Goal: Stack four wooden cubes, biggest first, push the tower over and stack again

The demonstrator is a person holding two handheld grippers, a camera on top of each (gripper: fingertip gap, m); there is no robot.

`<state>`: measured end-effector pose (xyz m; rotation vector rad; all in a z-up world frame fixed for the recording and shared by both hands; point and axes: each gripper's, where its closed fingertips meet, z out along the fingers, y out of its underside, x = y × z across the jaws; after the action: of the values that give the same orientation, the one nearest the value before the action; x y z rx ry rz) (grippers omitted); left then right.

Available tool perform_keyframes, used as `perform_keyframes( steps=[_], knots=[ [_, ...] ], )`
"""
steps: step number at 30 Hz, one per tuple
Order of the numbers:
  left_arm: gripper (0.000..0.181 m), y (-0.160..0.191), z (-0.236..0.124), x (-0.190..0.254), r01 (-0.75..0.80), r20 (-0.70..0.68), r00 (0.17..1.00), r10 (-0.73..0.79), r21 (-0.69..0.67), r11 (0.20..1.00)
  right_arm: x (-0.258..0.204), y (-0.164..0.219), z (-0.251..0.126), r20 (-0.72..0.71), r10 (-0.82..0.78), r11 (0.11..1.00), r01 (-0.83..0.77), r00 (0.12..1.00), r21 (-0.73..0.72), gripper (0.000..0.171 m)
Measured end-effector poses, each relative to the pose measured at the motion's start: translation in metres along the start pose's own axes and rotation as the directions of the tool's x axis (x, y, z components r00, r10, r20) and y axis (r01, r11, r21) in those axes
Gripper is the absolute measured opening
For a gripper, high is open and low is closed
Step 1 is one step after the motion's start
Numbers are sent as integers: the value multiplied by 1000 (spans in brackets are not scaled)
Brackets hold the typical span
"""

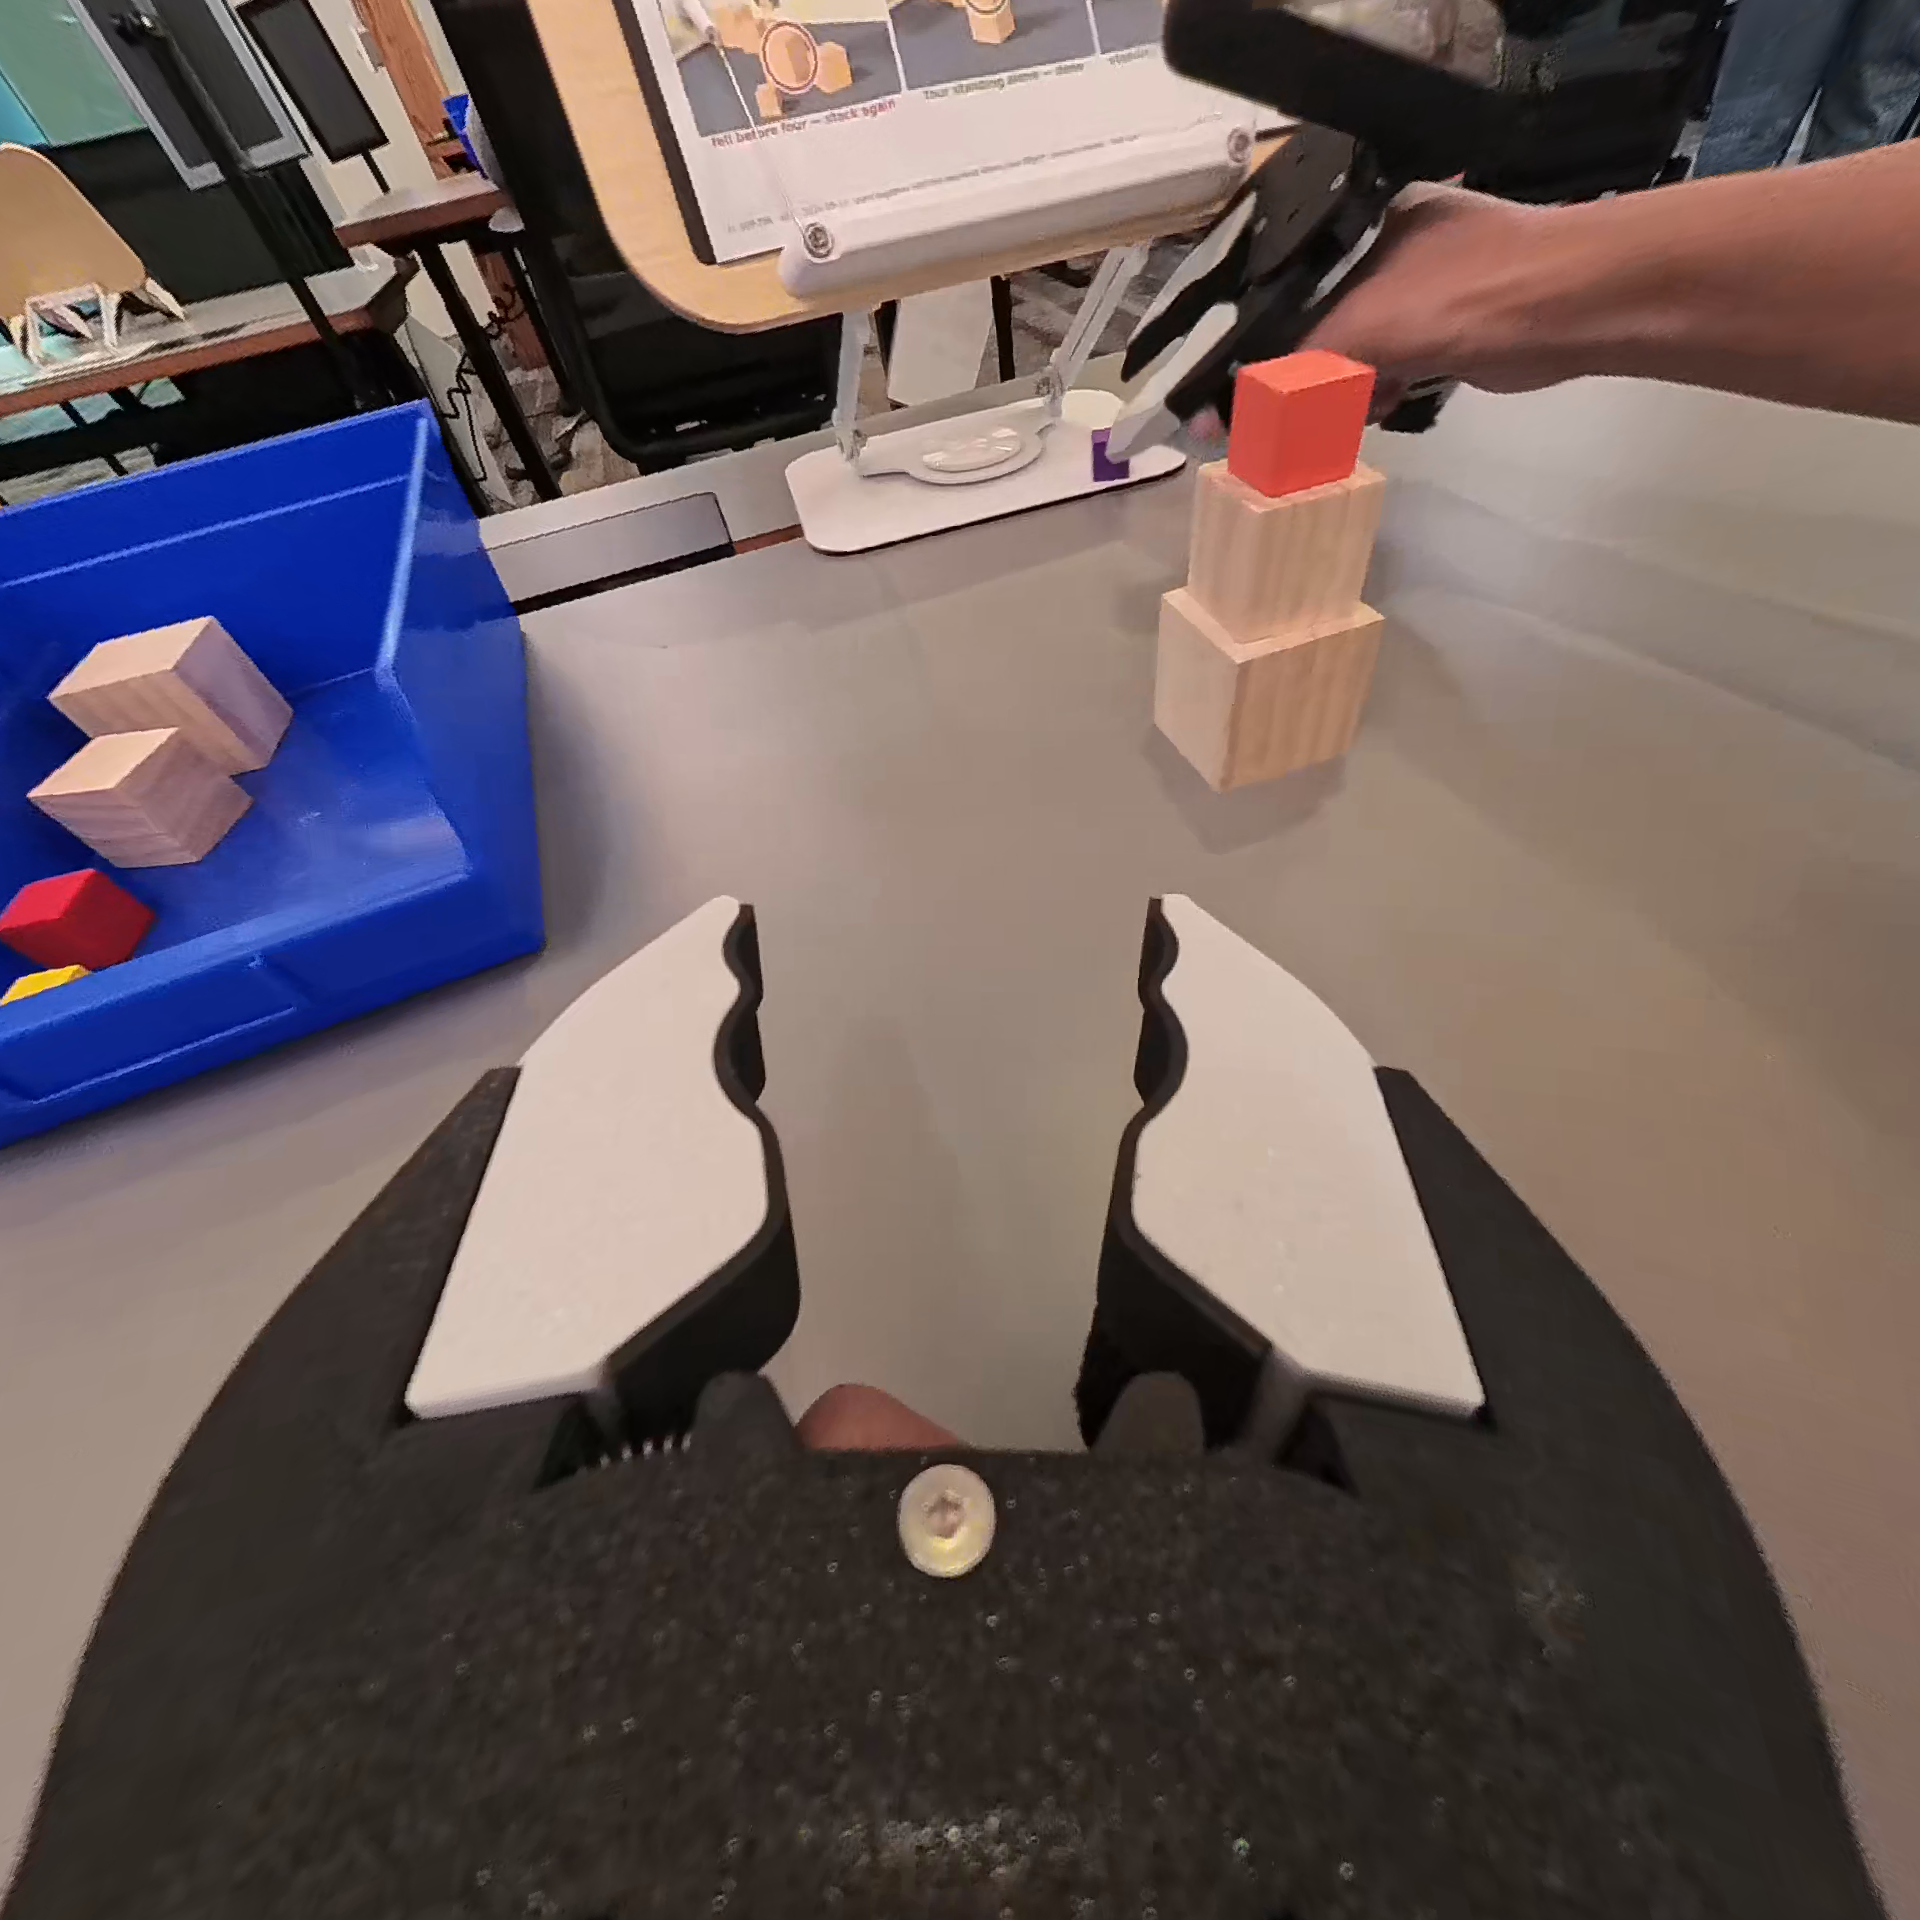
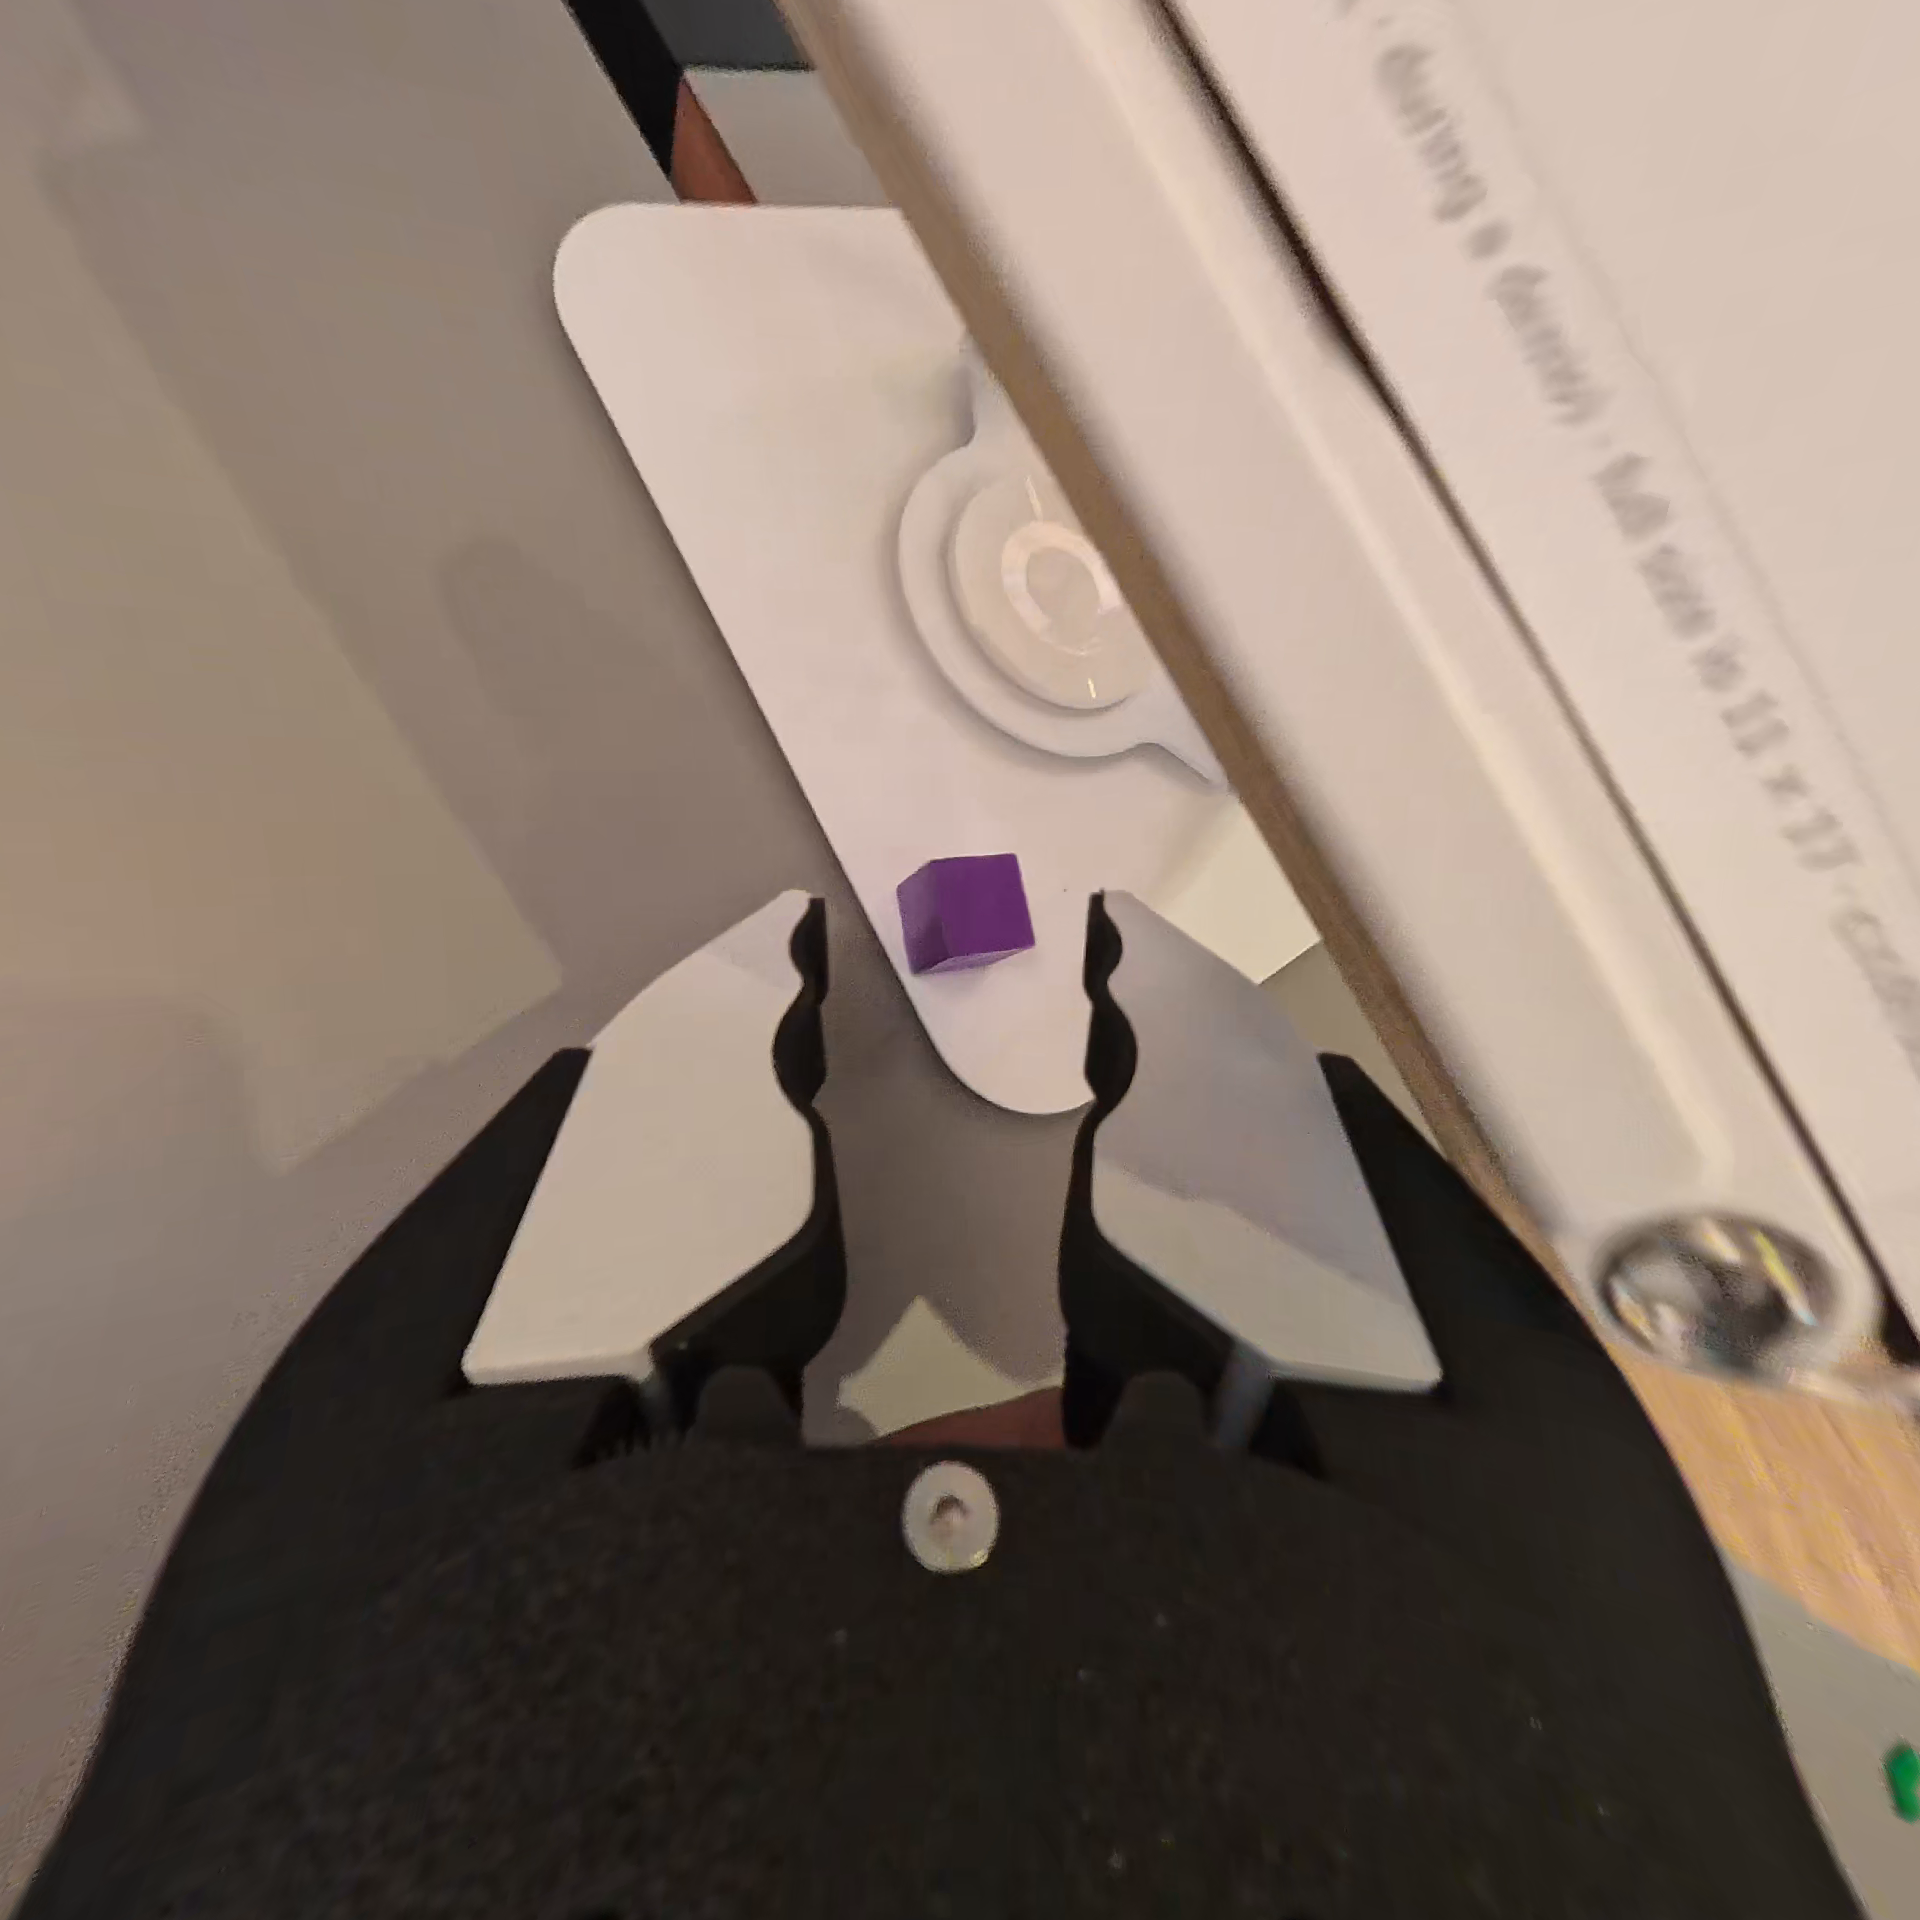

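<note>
Purple cube (image 2: pixel 964 912) sits on the white stand base (image 2: pixel 727 436), just ahead of the right gripper (image 2: pixel 956 914), jaws apart, empty. Likely light, rigid, smooth-painted; pinch opposite flat faces squarely. Left gripper (image 1: pixel 951 935) open, idle. Three-cube tower (image 1: pixel 1273 582) stands near.

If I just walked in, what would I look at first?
Probably the tower on the grey table: two pale wooden cubes with an orange cube on top. Next, the blue bin at the left, holding more cubes. Then the tiny purple cube on a white stand base, with the open right gripper reaching toward it.
</note>
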<state>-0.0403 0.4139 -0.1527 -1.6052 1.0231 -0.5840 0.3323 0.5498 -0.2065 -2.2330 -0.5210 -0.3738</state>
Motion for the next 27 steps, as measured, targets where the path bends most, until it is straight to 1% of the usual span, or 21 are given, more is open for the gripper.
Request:
perform_keyframes(
  steps=[4,9,12,15,16,17,19,21,23,25,27],
  knots=[
    [69,4,3,-7,1,-4,1000,-1,0,1000,-2,6,9,12,-38,999,38,999,-34,47],
    [69,3,6,-10,26,-23,999,-25,10,1000,-4,10,20,44,-64,997,66,997,-37,48],
    [69,2,4,-11,23,-18,1000,-23,16,1000,-2,9,25,55,-55,998,56,997,-20,40],
    [69,1,2,-12,14,-10,1000,-13,17,1000,-4,9,26,98,-22,1000,23,995,-14,37],
    [69,1,1,-13,12,-6,1000,-12,19,1000,-7,10,26,115,-19,1000,21,993,-18,33],
    [69,0,0,-13,14,-6,1000,-14,22,1000,-8,10,25,124,-18,999,22,992,-25,26],
    [68,-1,1,-12,20,-11,1000,-19,23,1000,-7,12,23,100,-50,997,55,994,-49,25],
    [68,-2,0,-10,17,-16,1000,-16,24,1000,-7,11,16,65,-94,995,96,993,-35,23],
    [68,-4,-1,-9,8,-14,1000,-8,29,1000,-8,4,2,30,-124,992,125,992,-1,23],
    [68,-5,-2,-6,7,-16,1000,-7,32,999,-9,-10,-23,-23,-158,986,159,987,54,23],
    [68,-6,-2,-4,8,-22,1000,-7,34,999,-13,-31,-59,-95,-186,972,197,978,131,23]
  ],
)
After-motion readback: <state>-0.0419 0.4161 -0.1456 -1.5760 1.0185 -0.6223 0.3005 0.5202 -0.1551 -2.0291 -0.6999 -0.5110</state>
